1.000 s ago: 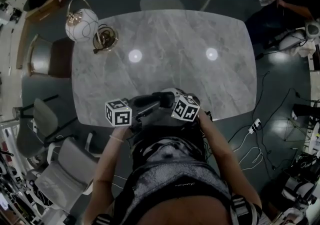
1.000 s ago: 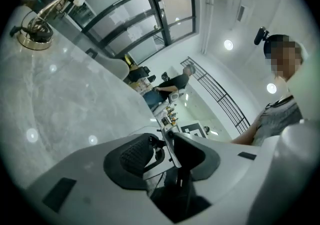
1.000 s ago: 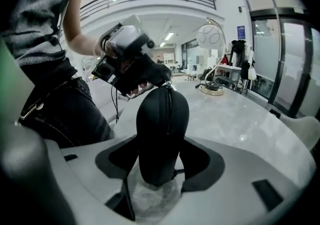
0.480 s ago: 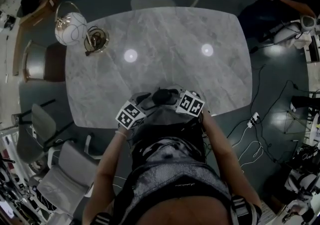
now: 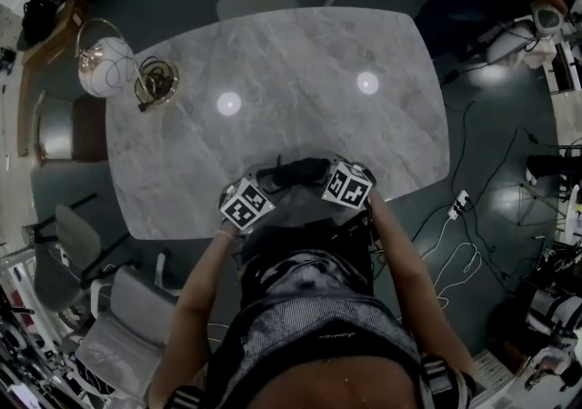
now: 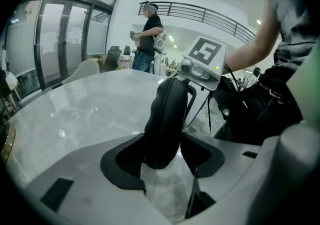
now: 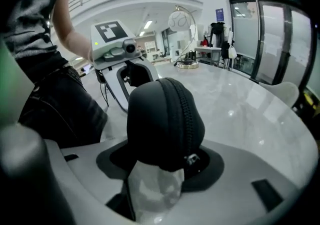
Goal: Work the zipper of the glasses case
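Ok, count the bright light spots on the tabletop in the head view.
2. One light spot sits left of the table's middle, the other light spot right of it. The near edge is partly covered, so another could be hidden.

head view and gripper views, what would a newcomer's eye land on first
First the black glasses case, held between the left gripper and the right gripper, whose jaws are closing on it, above the near edge of the marble table. Then its zipper pull by the right gripper's jaws, and the globe lamp at the table's far left corner.
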Tool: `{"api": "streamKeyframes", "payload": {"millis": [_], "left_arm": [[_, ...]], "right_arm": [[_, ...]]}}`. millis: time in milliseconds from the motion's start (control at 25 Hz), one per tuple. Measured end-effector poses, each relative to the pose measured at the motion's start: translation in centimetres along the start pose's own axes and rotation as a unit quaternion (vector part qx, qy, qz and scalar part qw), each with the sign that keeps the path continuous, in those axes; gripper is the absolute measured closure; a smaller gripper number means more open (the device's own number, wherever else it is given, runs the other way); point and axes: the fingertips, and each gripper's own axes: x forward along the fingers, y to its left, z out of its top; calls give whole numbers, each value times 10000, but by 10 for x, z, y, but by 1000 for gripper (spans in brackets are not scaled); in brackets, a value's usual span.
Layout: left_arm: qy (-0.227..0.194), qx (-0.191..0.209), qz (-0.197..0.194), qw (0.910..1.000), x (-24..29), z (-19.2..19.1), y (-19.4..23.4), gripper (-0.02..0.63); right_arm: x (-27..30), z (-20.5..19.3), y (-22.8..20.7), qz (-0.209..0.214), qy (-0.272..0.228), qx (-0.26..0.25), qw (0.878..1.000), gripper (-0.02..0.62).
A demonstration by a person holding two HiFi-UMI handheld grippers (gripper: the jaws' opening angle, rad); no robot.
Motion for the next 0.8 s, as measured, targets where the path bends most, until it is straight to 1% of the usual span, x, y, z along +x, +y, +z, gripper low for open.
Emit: {"api": "streamKeyframes", "payload": {"millis": [160,320,400,480,560,640,720,800], "left_arm": [[76,33,129,9999,9,11,2,390],[188,129,291,9993,27,24,4,397],[280,205,332,9988,33,27,4,399],[296,178,346,9988,35,27,5,399],[247,108,346,9990,35,26,5,399],[252,72,341,9991,35,26,5,399],[266,12,325,9991,35,26,6,399],[219,-137,317,9992,35,27,7,399]], "right_arm": [[-17,-22,-21,-463,214,207,9985,305],[-50,-49,-46,-909,432,379,9942,304],[-66,-57,-58,-1163,438,514,9909,304],[-77,-57,-64,-1328,336,634,9885,304],[-83,-50,-65,-1386,168,683,9878,304],[-81,-41,-61,-1354,44,651,9886,304],[-76,-35,-55,-1262,33,601,9902,304],[-72,-34,-50,-1165,107,540,9917,304]]}}
